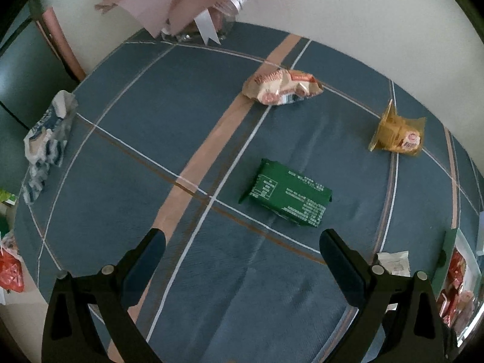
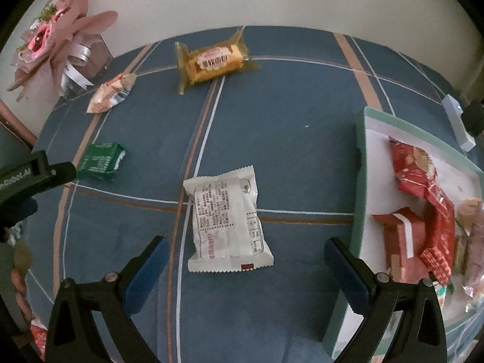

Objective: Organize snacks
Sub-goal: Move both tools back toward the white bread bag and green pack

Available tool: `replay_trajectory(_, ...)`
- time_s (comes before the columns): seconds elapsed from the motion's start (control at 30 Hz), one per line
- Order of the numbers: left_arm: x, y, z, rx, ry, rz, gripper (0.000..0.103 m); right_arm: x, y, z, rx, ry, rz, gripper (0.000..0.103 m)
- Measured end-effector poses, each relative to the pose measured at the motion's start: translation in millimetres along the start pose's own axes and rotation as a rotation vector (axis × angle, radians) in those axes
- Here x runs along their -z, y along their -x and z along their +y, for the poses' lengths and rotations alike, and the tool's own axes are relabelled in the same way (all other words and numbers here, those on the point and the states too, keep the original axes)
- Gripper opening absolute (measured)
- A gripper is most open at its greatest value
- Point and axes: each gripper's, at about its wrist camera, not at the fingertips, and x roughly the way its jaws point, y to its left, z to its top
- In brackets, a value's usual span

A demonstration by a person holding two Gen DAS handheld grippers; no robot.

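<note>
My left gripper (image 1: pixel 242 242) is open and empty, just short of a green snack packet (image 1: pixel 287 195) lying on the blue tablecloth. A tan and red packet (image 1: pixel 282 87) and a yellow packet (image 1: pixel 399 133) lie farther off. My right gripper (image 2: pixel 245 251) is open, its fingers to either side of the near end of a white snack packet (image 2: pixel 227 220). In the right wrist view I also see the yellow packet (image 2: pixel 211 60), the tan packet (image 2: pixel 110 92), the green packet (image 2: pixel 101 161) and the left gripper (image 2: pixel 36 172) beside it.
A green-rimmed white tray (image 2: pixel 361 181) at the right holds several red snack packets (image 2: pixel 423 187); it also shows in the left wrist view (image 1: pixel 447 260). A pink bouquet (image 2: pixel 51 30) stands at the back left. A blue and white packet (image 1: pixel 45 139) lies at the table's left edge.
</note>
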Motion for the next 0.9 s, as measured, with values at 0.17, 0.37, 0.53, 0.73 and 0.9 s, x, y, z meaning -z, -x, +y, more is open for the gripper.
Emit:
replay_trajectory(0.17, -5, -14, -1, 0.003, 0.001, 0.024, 0.101, -4, -13, 2, 0.025, 0.013, 0.008, 0.097)
replay_trajectory(0.37, -17, -28, -2, 0.037, 0.02, 0.036, 0.101, -7, -27, 1, 0.042, 0.014, 0.027, 0.091)
replay_trajectory(0.53, -29, -38, -9, 0.066, 0.035, 0.022, 0.101, -13, -31, -3, 0.063, 0.01, 0.019, 0.077)
replay_trajectory(0.73, -40, -55, -5, 0.108, 0.134, -0.004, 0.101, -14, -32, -8, 0.075, 0.01, 0.012, 0.071)
replay_trajectory(0.9, -42, -75, -1, 0.125, 0.172, 0.023, 0.101, -14, -32, -8, 0.079, 0.017, 0.009, 0.071)
